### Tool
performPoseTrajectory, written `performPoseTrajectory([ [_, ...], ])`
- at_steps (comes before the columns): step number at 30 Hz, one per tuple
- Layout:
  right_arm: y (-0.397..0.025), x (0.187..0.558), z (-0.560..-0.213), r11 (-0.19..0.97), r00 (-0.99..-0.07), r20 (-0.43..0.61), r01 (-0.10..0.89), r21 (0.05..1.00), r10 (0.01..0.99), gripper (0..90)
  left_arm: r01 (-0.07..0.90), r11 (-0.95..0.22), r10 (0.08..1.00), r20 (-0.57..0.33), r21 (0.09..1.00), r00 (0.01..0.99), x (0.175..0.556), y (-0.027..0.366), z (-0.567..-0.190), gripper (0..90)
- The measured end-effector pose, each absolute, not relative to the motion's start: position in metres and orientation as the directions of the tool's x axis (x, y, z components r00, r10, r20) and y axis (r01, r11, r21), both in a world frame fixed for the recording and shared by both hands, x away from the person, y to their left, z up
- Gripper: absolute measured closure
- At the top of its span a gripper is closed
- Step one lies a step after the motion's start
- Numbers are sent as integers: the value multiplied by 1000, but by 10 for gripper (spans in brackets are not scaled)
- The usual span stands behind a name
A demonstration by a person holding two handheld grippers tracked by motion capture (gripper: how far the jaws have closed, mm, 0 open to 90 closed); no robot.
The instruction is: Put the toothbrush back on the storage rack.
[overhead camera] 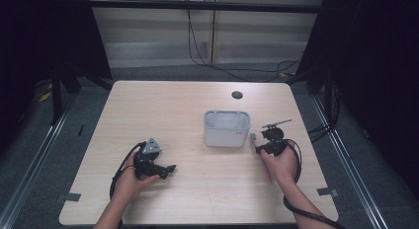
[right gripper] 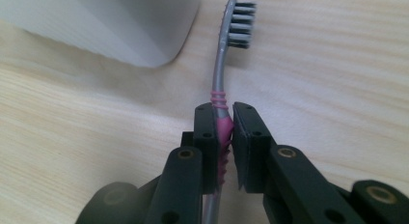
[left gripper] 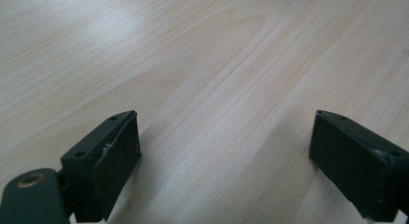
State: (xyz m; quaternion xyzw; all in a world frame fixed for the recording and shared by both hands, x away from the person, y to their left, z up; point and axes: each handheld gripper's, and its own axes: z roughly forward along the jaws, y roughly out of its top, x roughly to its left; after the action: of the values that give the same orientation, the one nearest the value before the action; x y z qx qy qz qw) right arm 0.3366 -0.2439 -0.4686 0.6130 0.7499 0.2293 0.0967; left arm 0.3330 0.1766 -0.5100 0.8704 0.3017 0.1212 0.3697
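Your right gripper (right gripper: 225, 132) clamps the pink grip of the grey plastic toothbrush (right gripper: 223, 74), bristled head just beside the white plastic holder (overhead camera: 227, 128), toward the worktop's (overhead camera: 163, 105) right edge. Your left gripper (left gripper: 224, 156) gapes wide over bare wood.

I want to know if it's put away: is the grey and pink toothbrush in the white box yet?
Out. The grey and pink toothbrush is clamped in the right gripper, beside the white box.

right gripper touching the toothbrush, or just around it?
Touching. The right gripper view shows the right gripper with both jaws pressed against the pink grip of the toothbrush, no gap on either side; the bristled head points toward the white container.
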Motion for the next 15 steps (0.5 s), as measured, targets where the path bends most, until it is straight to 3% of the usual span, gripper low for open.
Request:
performPoseTrajectory([
  [15, -268, 318, -418, 47, -299, 225, 690, 723, 927, 812, 437, -542, 616, -14, 718, 788, 333, 177, -510, 104],
])
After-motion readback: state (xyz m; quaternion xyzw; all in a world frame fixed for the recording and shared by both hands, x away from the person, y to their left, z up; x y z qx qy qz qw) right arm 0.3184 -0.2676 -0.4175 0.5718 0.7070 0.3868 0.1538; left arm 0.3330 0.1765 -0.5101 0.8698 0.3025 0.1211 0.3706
